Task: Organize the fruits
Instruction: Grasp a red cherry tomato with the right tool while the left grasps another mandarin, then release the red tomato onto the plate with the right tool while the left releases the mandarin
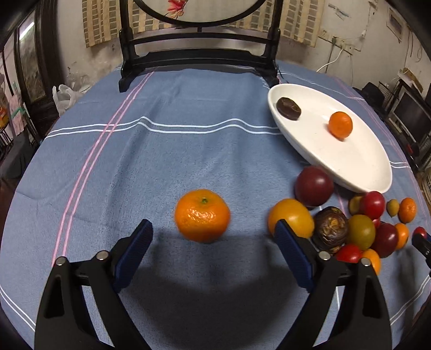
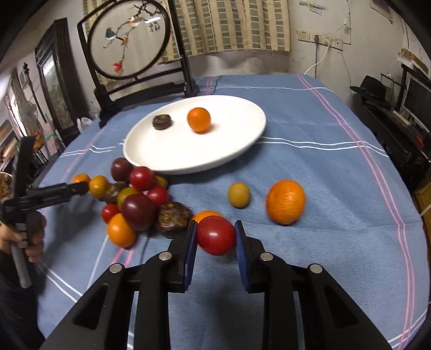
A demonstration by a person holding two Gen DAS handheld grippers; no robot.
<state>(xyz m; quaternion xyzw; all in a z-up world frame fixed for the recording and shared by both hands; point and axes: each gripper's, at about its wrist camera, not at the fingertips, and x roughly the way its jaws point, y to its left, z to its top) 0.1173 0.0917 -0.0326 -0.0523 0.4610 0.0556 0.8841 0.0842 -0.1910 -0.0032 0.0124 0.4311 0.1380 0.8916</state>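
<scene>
Background items, table and walls

Blue striped tablecloth (image 2: 309, 150) under the fingers; dark-framed embroidered screen (image 2: 129, 40) far ahead of them at the table's back edge; black hat (image 2: 373, 86) off right; checked curtain (image 2: 234, 24) behind.

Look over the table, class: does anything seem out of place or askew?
Yes. The white plate looks tilted, its near edge propped on a dark red fruit in the pile. Most fruit lies loose on the cloth; only two pieces are on the plate.

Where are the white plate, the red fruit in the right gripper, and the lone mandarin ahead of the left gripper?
white plate (image 2: 150, 153), right wrist view, bare inner surface.
red fruit (image 2: 215, 234), right wrist view, middle of its skin.
mandarin (image 1: 202, 215), left wrist view, middle of its peel.
</scene>
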